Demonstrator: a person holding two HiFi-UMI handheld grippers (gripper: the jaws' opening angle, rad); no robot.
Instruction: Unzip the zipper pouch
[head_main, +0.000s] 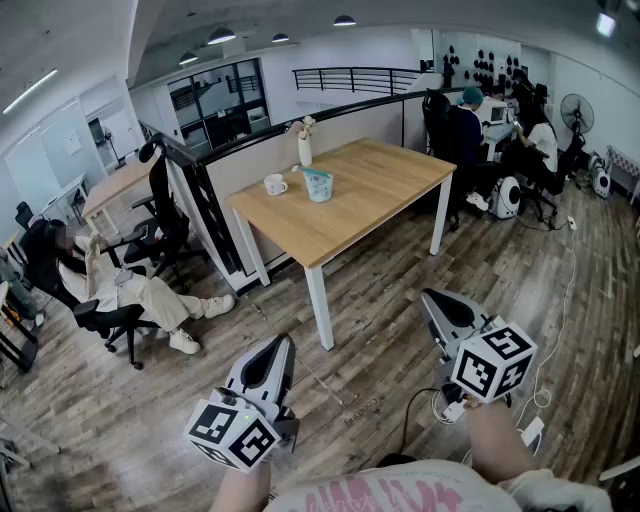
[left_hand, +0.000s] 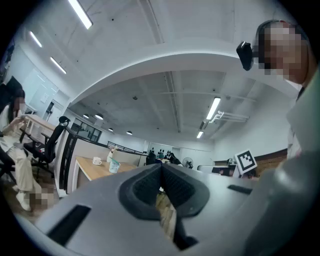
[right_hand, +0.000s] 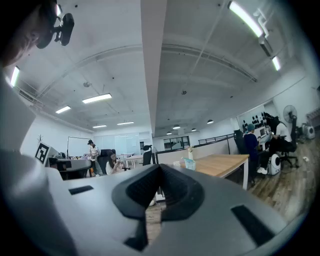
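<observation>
A light-blue pouch (head_main: 318, 184) stands upright on the wooden table (head_main: 380, 190), well ahead of both grippers. It also shows small in the left gripper view as the pouch (left_hand: 114, 165) and in the right gripper view as the pouch (right_hand: 189, 163). My left gripper (head_main: 283, 344) hangs low over the floor, shut, with nothing in it. My right gripper (head_main: 431, 298) is level with it on the right, also shut and empty. In each gripper view the jaws meet: left gripper (left_hand: 161, 168), right gripper (right_hand: 160, 168).
A white mug (head_main: 275, 184) and a small vase (head_main: 304, 148) stand beside the pouch. A person sits in an office chair (head_main: 110, 320) at the left. More people sit at desks at the back right (head_main: 480, 120). A cable (head_main: 420, 400) lies on the wood floor.
</observation>
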